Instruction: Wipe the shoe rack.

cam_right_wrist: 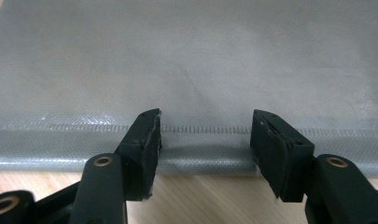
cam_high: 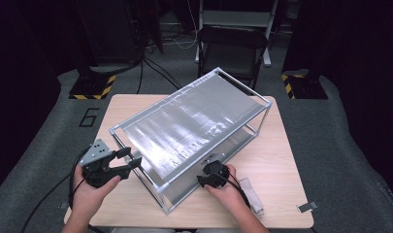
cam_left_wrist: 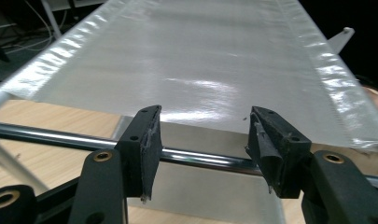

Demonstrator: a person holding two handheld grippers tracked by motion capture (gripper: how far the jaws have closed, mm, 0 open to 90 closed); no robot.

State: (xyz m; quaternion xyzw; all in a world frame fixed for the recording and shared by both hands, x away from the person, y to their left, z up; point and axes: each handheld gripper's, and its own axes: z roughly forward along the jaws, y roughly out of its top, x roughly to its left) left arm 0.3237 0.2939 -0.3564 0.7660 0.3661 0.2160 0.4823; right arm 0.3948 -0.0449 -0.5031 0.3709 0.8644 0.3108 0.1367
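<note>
Jaws stood apart on both grippers, w/ nothing clamped between them, as a person worked at a two-tier rack point(cam_high: 262, 104) set diagonally across a pale wooden tabletop point(cam_high: 281, 160). Left gripper point(cam_high: 127, 159) was held at the rack's near left corner; in the left gripper view its jaws pointed at a chrome rail point(cam_left_wrist: 51, 136) running just beyond the tips, w/ the shiny translucent top sheet point(cam_left_wrist: 200, 56) stretching away behind it, and the pads touched neither. Right gripper point(cam_high: 204, 180) sat low at the rack's near long side, by the bottom tier; in the right gripper view its jaws straddled the stitched hem of the grey bottom sheet point(cam_right_wrist: 191, 65), hem edge lying on the wood, a gap visible btwn each pad and the fabric. Left hand point(cam_high: 90, 191) and right hand point(cam_high: 228, 187) entered from the near edge, cables trailing off the left gripper. A folded whitish strip point(cam_high: 252, 196) lay on the tabletop just beside the right wrist. Beyond the far edge, a dark folding chair point(cam_high: 233, 43) stood on grey floor, w/ yellow-black striped bases point(cam_high: 92, 87) either side.
</note>
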